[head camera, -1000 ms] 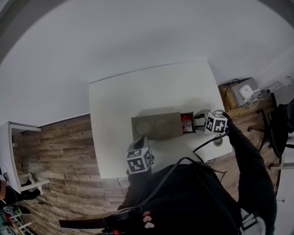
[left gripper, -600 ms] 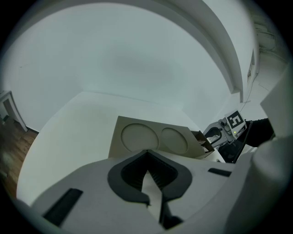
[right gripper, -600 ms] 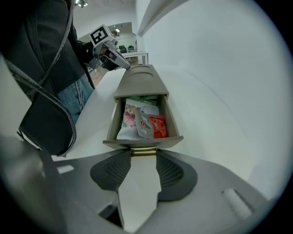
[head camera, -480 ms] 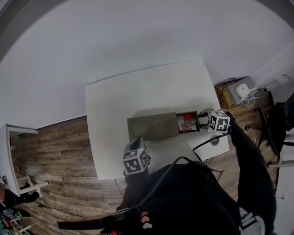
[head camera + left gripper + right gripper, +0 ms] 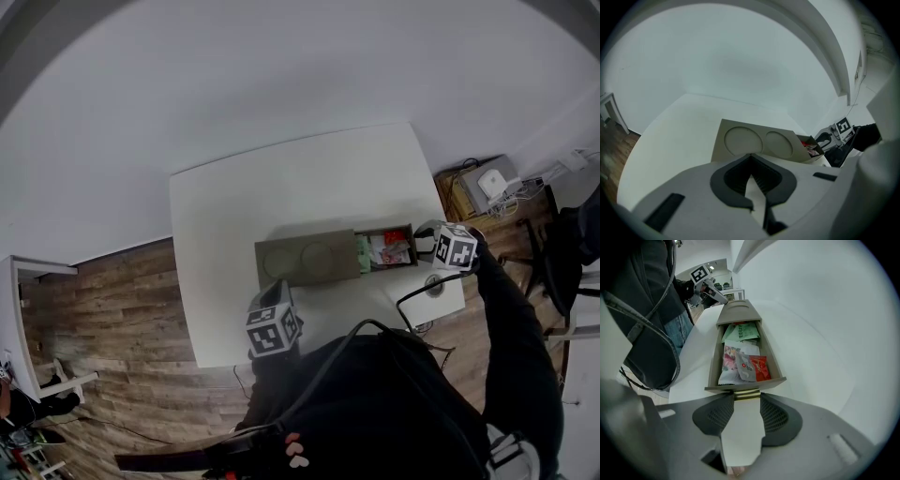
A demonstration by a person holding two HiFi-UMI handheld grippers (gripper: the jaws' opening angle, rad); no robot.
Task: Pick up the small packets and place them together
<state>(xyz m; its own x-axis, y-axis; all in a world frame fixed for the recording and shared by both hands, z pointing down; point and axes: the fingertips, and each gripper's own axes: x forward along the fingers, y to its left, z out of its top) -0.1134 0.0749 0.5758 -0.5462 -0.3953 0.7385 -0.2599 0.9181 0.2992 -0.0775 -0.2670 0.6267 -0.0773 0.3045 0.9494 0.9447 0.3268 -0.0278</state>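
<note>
Drawer [image 5: 714, 364] stands open from the grey box [image 5: 757, 140], small packets [image 5: 743, 363] heaped inside. Right tool [image 5: 747, 400] pinches the drawer's brass pull [image 5: 746, 393]; left tool [image 5: 751, 178], closed and empty, hangs short of the box. Opening looks done; next, release and reach for a packet.

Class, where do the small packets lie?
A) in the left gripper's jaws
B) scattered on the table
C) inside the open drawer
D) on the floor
C: the right gripper view shows the packets lying inside the open drawer, whose handle the right gripper holds.
</note>
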